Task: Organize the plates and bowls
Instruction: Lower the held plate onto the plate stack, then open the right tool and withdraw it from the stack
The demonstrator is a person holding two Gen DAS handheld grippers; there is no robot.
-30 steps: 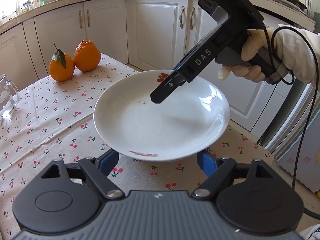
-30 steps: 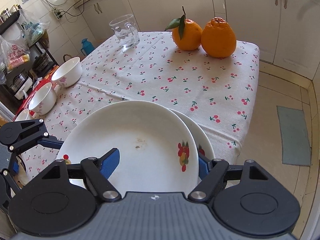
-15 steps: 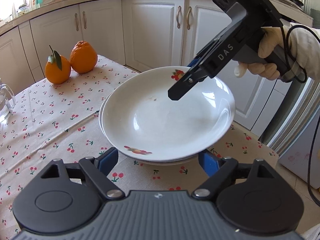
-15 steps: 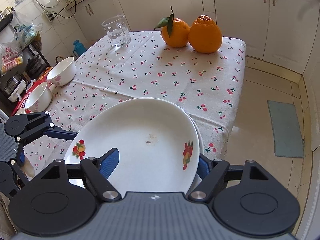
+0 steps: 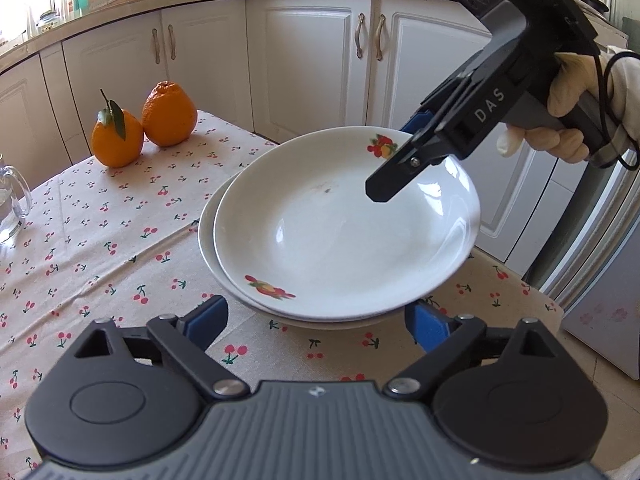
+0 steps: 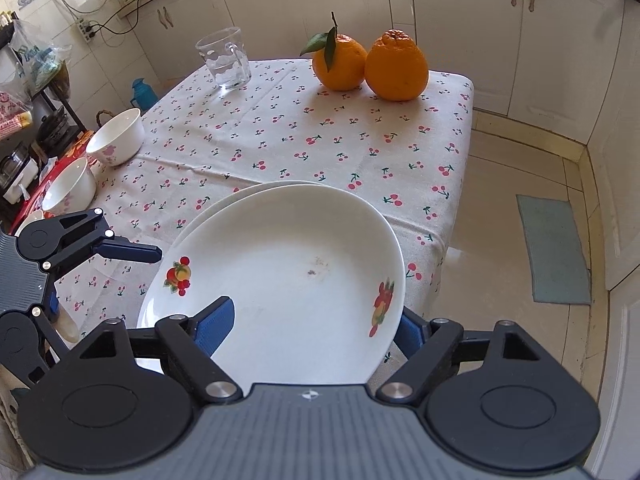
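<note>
A white top plate (image 5: 340, 240) with fruit prints lies nested on a lower plate (image 5: 208, 232) at the table's corner. My left gripper (image 5: 318, 324) stands just short of the stack's near rim. Its jaws are opening and the blue pads (image 5: 208, 320) are clear of the plates. My right gripper (image 6: 312, 324) straddles the far rim of the top plate (image 6: 288, 272): one finger hovers over the inside, the other sits beneath the rim. Its jaws are opening too, and neither pad presses. A gloved hand (image 5: 568, 96) holds it.
Two oranges (image 5: 140, 128) and a glass mug (image 6: 224, 60) stand at the far end of the cherry-print tablecloth (image 6: 320, 140). Two white bowls (image 6: 116, 136) sit at its left edge. The stack lies close to the table corner, with floor beyond.
The top plate has settled onto the lower plate, offset slightly. Both grippers' jaws have widened, and the left pads have drawn off the rim.
</note>
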